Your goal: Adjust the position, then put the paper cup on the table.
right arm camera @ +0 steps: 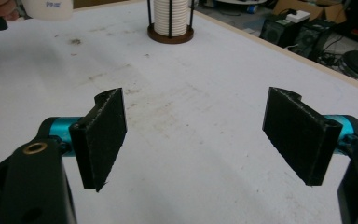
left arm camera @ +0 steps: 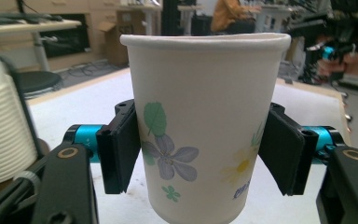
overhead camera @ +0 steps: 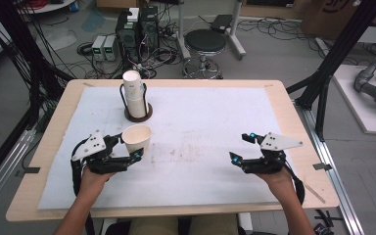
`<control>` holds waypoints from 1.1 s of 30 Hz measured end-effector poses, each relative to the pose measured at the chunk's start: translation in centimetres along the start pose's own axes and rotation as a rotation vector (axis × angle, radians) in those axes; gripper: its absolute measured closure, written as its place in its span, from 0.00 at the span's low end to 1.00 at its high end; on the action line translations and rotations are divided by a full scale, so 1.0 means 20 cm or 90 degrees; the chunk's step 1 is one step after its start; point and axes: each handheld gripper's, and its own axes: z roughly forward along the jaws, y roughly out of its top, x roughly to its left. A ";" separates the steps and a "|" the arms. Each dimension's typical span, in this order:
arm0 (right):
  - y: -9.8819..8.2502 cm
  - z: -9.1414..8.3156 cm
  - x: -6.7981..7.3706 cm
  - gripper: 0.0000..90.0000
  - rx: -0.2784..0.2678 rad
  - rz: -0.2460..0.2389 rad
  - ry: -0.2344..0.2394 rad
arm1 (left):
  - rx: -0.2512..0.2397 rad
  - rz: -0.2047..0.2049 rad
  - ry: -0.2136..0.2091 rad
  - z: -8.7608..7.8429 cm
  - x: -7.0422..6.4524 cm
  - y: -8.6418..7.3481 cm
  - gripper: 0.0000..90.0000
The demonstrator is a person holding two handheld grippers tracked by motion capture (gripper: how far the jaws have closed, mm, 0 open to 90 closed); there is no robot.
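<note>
Paper cup point(left arm camera: 205, 126) with printed flowers sits upright between the two black pads of the left claw point(overhead camera: 127, 145), both pads pressed flat against its sides in the left gripper view, so that claw is gripping the cup. From the high view the cup point(overhead camera: 137, 139) is at the near left of the white mat point(overhead camera: 200, 122) covering the counter point(overhead camera: 293, 147), just near of the cup stack point(overhead camera: 134, 95), which stands in a dark wire holder point(overhead camera: 138, 113) with a round base. Whether the cup's bottom touches the mat cannot be told. The left hand point(overhead camera: 95, 176) comes in from the near edge, forearm angled up and inward, the claw pointing right and slightly far, its grey plate on top.

The right claw point(overhead camera: 242, 148) is at the near right, well apart from the cup, pointing left. Its jaws stand wide apart with nothing but stained mat between them in the right gripper view point(right arm camera: 200, 140). The right hand point(overhead camera: 276, 177) holds it level above the mat, wrist bent inward
</note>
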 end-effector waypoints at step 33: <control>-0.10 -0.02 -0.06 0.25 -0.030 0.041 -0.019 | -0.036 -0.005 0.034 -0.05 0.06 -0.06 0.37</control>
